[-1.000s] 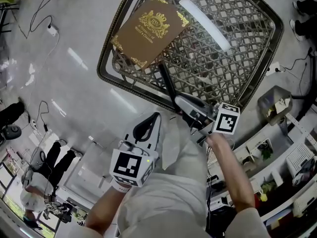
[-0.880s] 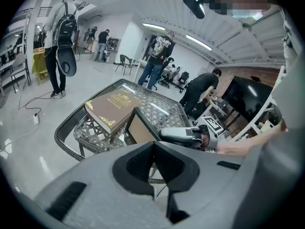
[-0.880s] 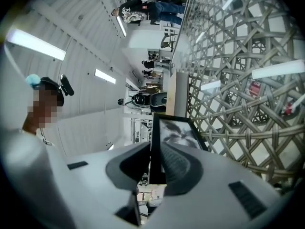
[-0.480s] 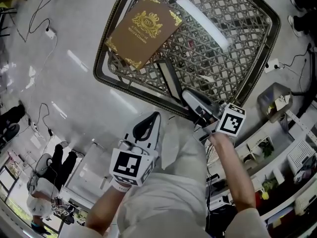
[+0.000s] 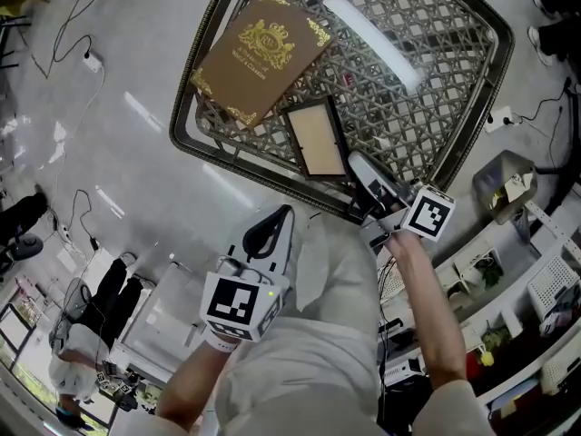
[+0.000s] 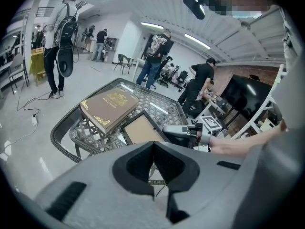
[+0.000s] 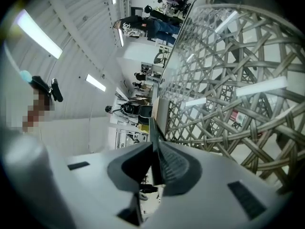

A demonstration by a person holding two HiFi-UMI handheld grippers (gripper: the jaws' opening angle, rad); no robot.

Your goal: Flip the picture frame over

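Note:
The picture frame (image 5: 316, 139), black-edged with a plain tan face up, lies tilted on the glass-topped wicker table (image 5: 245, 164) below a brown gold-printed book (image 5: 259, 53). My right gripper (image 5: 352, 160) is shut on the frame's near right edge. In the right gripper view the frame (image 7: 159, 109) shows edge-on, pinched between the jaws of the right gripper (image 7: 155, 144). My left gripper (image 5: 287, 213) hangs shut and empty off the table, near my body. The left gripper view looks past the left gripper (image 6: 153, 144) at the frame (image 6: 143, 130), the book (image 6: 108, 108) and the right gripper (image 6: 183, 130).
Cables (image 5: 86, 57) trail over the pale floor left of the table. White shelves and clutter (image 5: 536, 280) stand at the right. Several people (image 6: 155, 56) stand in the room beyond the table. The table's far right half holds nothing but a light reflection.
The frame stood on edge, seen as a thin dark line; now it has swung over and shows its tan face. My right gripper moved slightly right with it. The left gripper stayed put.

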